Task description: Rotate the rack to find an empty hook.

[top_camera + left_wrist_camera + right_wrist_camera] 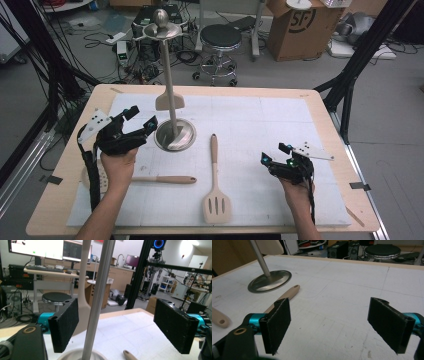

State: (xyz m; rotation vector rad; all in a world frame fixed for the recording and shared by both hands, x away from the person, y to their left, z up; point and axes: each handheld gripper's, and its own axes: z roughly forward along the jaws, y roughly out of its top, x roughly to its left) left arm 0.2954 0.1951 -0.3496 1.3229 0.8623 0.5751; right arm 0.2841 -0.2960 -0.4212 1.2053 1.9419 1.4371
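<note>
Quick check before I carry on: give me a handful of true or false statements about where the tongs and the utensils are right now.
1. Both tongs are open and hold nothing. True: the left tongs and the right tongs both gape.
2. The slotted spatula hangs from the stand. False: it lies flat on the white mat.
3. One utensil hangs on the metal stand. True.
4. The right tongs grip the stand's pole. False: they sit apart from it, above the mat; the left tongs are the ones next to the stand's base.
5. A second utensil lies on the mat by the left hand. True.
</note>
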